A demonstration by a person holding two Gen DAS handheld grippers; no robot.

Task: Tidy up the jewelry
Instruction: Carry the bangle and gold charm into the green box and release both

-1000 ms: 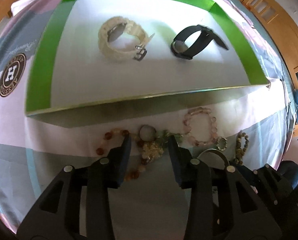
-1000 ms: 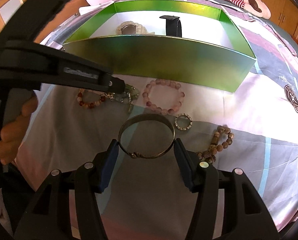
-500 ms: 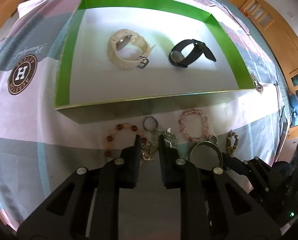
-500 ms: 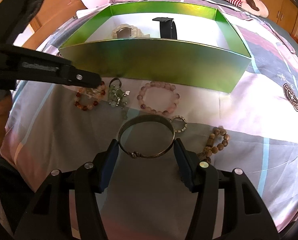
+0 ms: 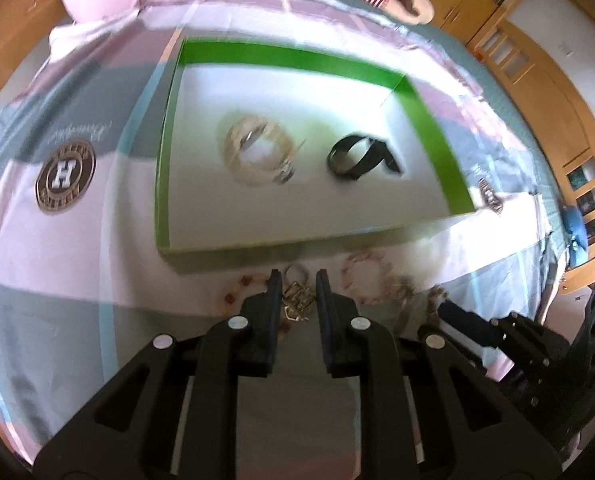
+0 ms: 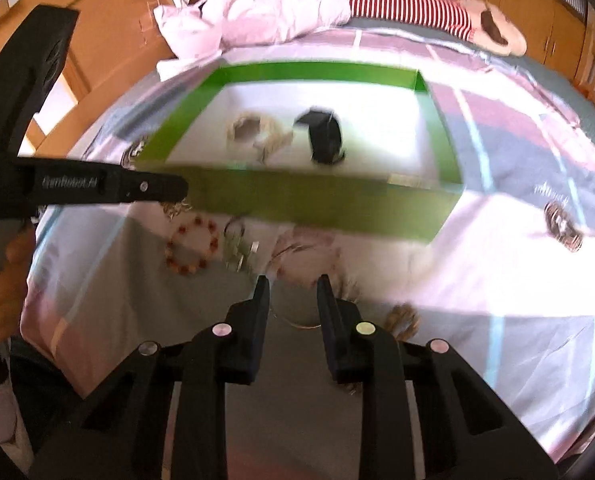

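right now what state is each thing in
left gripper: shut on chain
right gripper: jaws just closing, shut on bangle
box: open
pale watch: lying in box
black watch: lying in box
red bracelet: loose on bedspread

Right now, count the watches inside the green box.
2. The cream watch lies left of centre on the box floor; the black watch lies to its right. Nothing else shows inside.
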